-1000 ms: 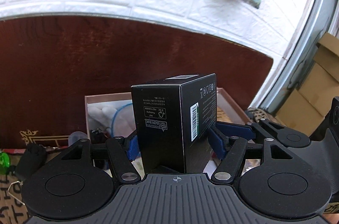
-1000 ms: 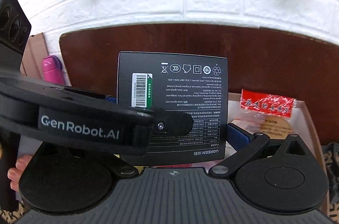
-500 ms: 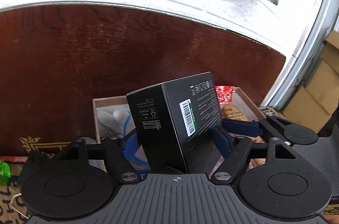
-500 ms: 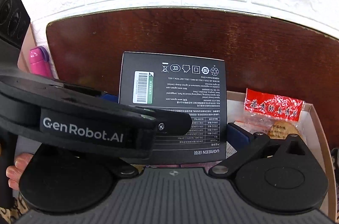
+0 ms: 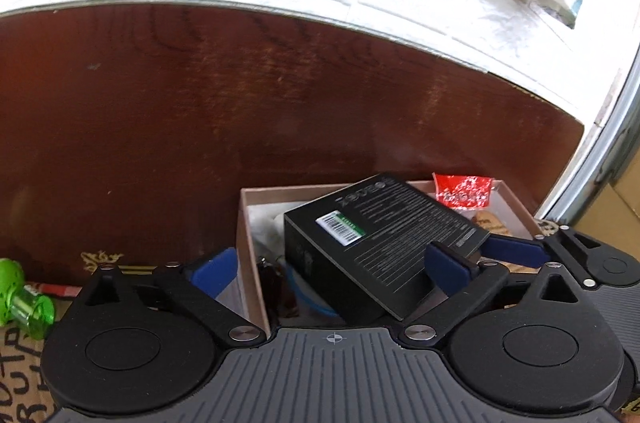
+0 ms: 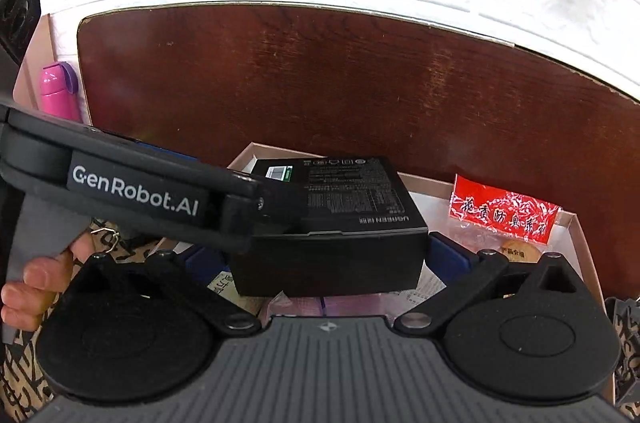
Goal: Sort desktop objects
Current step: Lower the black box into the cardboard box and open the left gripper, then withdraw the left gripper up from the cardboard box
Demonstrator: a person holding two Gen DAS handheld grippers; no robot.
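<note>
- Opening wide, my left gripper (image 5: 334, 273) has its 2 blue pads clear of the black box (image 5: 384, 243); the left pad sits outside the tray's left wall, the right pad just beside the box's near-right edge.
- The black box lies tilted in the cardboard tray (image 5: 250, 199), label side up, leaning on the tray's contents, its far corner toward the tray's back wall.
- My right gripper (image 6: 324, 255) has the same black box (image 6: 340, 223) between its fingers; the right pad is touching or just beside the box's right side, the left pad is hidden, so I cannot tell whether I grip it.
- A red packet (image 6: 504, 209) lies in the tray's far-right corner.
- The tray sits against the brown board (image 6: 340, 83).
</note>
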